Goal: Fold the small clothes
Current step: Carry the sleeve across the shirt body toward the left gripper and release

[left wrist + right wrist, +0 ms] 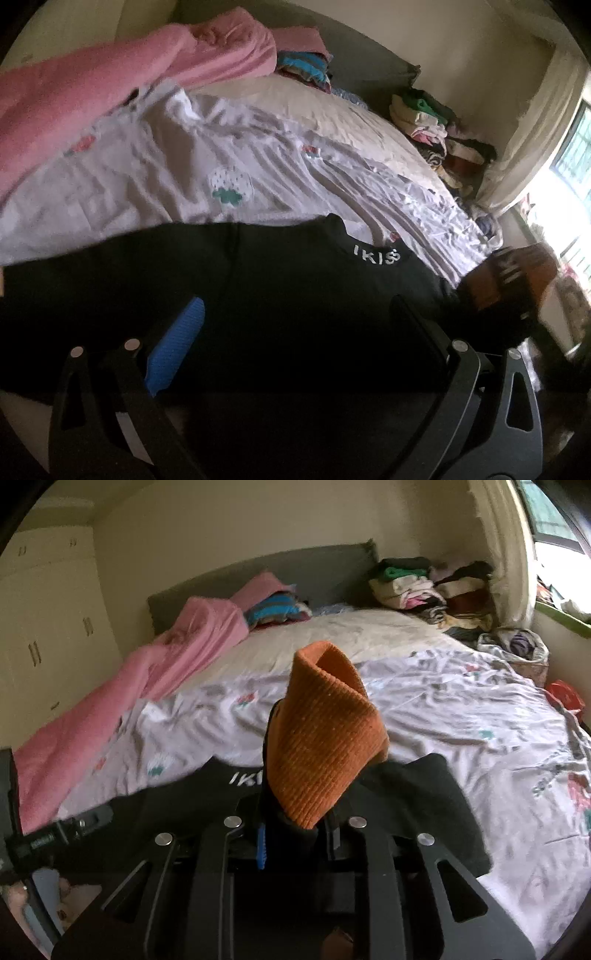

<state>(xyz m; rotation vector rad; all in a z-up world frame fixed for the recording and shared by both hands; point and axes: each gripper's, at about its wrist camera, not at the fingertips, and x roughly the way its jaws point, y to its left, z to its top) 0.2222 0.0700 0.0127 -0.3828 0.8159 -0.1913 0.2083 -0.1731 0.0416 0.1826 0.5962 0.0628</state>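
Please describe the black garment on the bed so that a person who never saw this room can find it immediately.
Start at the bed with the white flower-print sheet. At its near edge lies the black garment, spread flat under both tools. Unlike the pink blanket and the clothes piles by the headboard, it is dark, with white letters at the collar.

Bed (369,635) fills room centre; headboard (258,572) at far end, against wall. Sheet (461,716) spread over near part of bed. Shirt (277,295) flat on sheet at near edge. Cuff (325,738) clamped between right gripper (295,834) fingers, raised above shirt. Left gripper (295,325) over shirt, fingers apart. Blanket (129,686) along left side of bed. Folded clothes (277,609) near headboard, right of blanket. Clothes pile (432,587) at far right corner. Wardrobe (48,627) left of bed; window (554,528) right.
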